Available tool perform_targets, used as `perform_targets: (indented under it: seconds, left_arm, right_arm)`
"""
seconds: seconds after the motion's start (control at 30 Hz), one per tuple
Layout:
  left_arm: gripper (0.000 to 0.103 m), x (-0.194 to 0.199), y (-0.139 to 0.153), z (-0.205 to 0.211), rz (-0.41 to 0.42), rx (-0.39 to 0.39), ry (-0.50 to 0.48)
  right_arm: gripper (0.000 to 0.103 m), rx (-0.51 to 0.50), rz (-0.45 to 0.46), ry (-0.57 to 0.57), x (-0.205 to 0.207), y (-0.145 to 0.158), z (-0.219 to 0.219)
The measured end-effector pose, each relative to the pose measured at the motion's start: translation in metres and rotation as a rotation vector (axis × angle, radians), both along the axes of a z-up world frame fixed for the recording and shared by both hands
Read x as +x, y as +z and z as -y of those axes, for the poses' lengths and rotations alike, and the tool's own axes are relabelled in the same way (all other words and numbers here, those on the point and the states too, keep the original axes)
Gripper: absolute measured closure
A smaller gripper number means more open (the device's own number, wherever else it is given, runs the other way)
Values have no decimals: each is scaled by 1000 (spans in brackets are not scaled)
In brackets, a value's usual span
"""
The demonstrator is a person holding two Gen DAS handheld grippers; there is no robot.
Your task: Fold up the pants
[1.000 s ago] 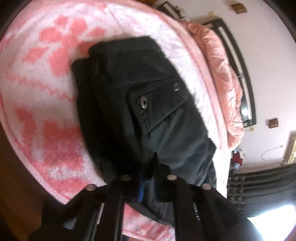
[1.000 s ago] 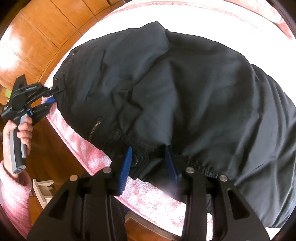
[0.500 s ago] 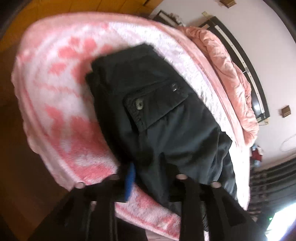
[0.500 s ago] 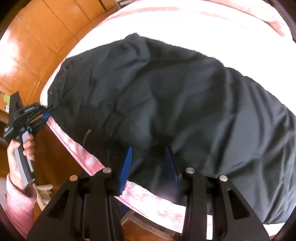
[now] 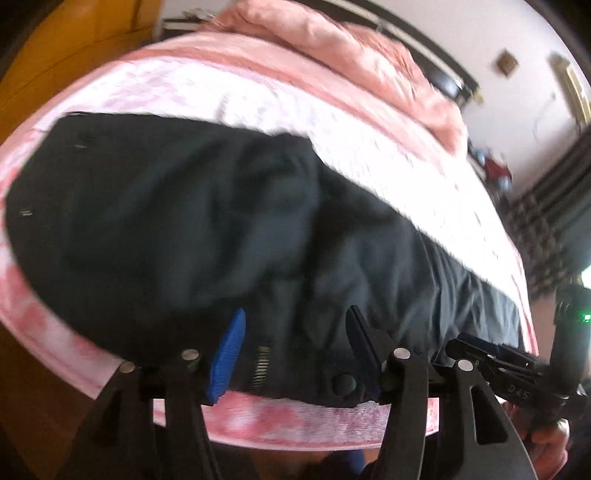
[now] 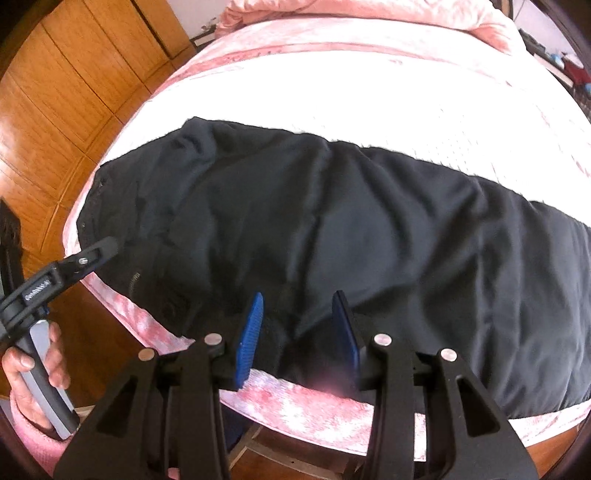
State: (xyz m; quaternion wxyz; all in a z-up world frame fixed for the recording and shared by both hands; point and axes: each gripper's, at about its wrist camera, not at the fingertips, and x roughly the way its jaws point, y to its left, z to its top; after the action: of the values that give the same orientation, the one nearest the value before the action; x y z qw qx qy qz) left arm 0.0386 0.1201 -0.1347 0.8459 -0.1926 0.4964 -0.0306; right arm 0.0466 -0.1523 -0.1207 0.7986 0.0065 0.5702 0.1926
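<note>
One pair of black pants [image 6: 332, 229], two grippers, both yours. The pants lie flat on the pink-and-white blanket [image 6: 314, 410] along the bed's near edge. Long axis runs left-right across both views: waistband end, with zipper [image 5: 261, 365] and button [image 5: 343, 384], sits at the left in the right wrist view, and the legs trail off to the right.

Your left gripper [image 5: 295, 343]: jaws apart, blue pads either side of the fly area at the near edge of the pants. Motion blur, so I can't tell if the tips touch the cloth, but nothing is clamped.

Your right gripper [image 6: 299, 325]: jaws apart too, pads hovering at the near hem edge of the fabric, not pinching it.

Each gripper shows in the other's view: the left one [image 6: 55, 273] at the waistband corner, in your hand [image 6: 33, 365] with a pink sleeve; the right one [image 5: 517, 373] at lower right.

Surface: bed with one bunched pink quilt [image 5: 351, 48] at the far side. Room: wooden wardrobe panels [image 6: 66, 92] on the left, white wall [image 5: 480, 29], dark curtains [image 5: 546, 221] on the right.
</note>
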Motion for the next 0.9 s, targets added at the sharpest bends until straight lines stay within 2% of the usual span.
perform_targets:
  seconds: [0.07, 0.13, 0.2, 0.3, 0.37, 0.43, 0.6, 0.7, 0.8, 0.9]
  left_arm:
    - [48, 4, -15, 6, -39, 51, -3]
    - [59, 7, -31, 6, -75, 98, -1]
    - [60, 9, -32, 6, -74, 106, 0]
    - [60, 5, -21, 11, -70, 132, 12]
    - [55, 2, -7, 23, -33, 138, 6]
    - [37, 1, 5, 44, -1, 139, -36]
    - [21, 6, 14, 108, 14, 150, -172]
    - [16, 8, 8, 149, -11, 136, -253]
    - [13, 11, -1, 173, -21, 135, -299]
    - [13, 12, -6, 203, -27, 143, -345]
  right_arm:
    - [63, -29, -16, -11, 1, -10, 3]
    - [63, -79, -45, -25, 2, -25, 6]
    - [63, -105, -67, -19, 3, -38, 6]
    - [63, -105, -45, -4, 1, -38, 4]
    - [63, -40, -42, -16, 0, -29, 12]
    - [59, 21, -30, -49, -1, -16, 30]
    - [57, 20, 9, -199, -7, 10, 105]
    - [55, 34, 9, -329, -18, 18, 169]
    - [54, 76, -1, -465, -38, 20, 237]
    - [50, 49, -5, -583, -62, 16, 297]
